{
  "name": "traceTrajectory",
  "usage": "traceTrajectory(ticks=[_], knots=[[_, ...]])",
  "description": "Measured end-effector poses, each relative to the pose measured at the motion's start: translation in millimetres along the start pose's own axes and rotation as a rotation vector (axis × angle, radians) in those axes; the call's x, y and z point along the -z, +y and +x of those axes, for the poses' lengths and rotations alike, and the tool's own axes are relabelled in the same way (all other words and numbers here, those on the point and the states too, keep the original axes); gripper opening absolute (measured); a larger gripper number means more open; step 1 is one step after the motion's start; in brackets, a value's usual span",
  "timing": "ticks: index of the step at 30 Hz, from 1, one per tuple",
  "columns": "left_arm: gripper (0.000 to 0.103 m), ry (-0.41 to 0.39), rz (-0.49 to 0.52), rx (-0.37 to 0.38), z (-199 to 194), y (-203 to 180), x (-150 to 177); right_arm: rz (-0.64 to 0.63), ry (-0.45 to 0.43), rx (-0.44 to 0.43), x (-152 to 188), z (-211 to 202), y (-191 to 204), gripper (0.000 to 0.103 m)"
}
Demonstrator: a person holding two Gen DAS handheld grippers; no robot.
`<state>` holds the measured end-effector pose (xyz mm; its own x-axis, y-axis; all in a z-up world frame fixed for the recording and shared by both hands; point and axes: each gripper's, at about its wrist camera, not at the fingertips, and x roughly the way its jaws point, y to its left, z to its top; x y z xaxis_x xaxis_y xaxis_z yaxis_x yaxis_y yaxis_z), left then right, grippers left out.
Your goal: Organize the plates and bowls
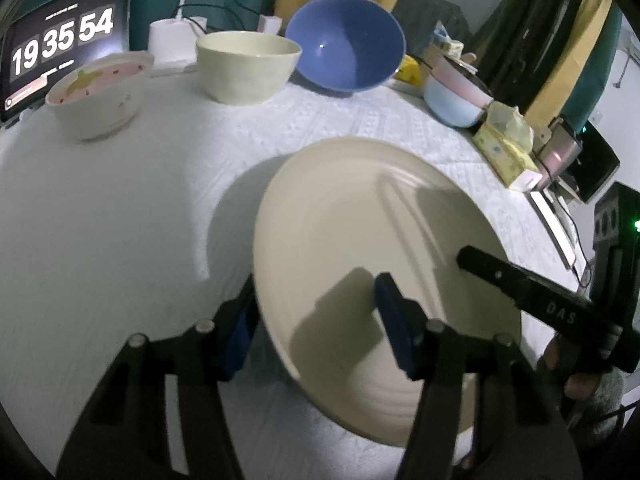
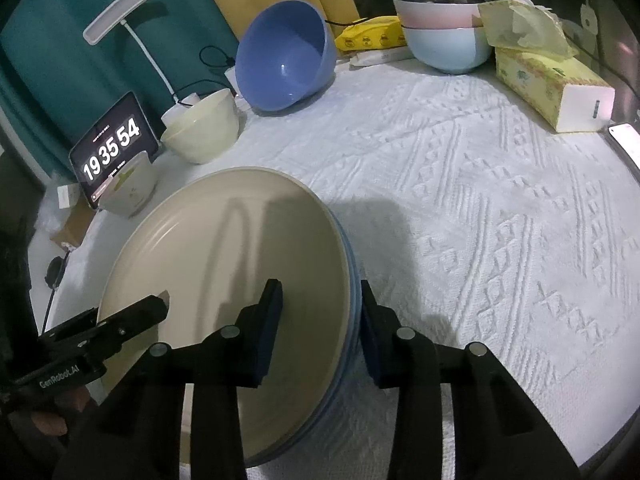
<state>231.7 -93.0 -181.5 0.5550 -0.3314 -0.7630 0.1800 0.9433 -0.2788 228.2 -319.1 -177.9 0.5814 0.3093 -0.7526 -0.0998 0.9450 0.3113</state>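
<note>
A large cream plate (image 1: 360,216) lies on the white tablecloth; in the right wrist view (image 2: 224,264) it rests on a blue plate (image 2: 353,280) whose edge shows beneath. My left gripper (image 1: 316,320) is open, its fingers on either side of the plate's left rim. My right gripper (image 2: 320,320) is open, its fingers on either side of the stack's right rim. A cream bowl (image 1: 248,66), a tilted blue bowl (image 1: 346,42) and a small patterned bowl (image 1: 98,94) stand at the back.
A tablet clock (image 1: 60,40) and a lamp (image 2: 120,12) stand at the back left. Stacked pink and pale-blue bowls (image 2: 444,28), a tissue box (image 2: 548,76) and a yellow packet (image 2: 372,34) sit at the back right. A phone (image 2: 624,140) lies at the right edge.
</note>
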Motion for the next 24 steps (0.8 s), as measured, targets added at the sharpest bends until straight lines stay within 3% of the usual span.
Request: traceTrajectory(ticks=[24], knots=[[0.057,-0.097,-0.033,-0.044,-47,26,5,-0.082,-0.050,-0.010,-7,-17,57,0.038]])
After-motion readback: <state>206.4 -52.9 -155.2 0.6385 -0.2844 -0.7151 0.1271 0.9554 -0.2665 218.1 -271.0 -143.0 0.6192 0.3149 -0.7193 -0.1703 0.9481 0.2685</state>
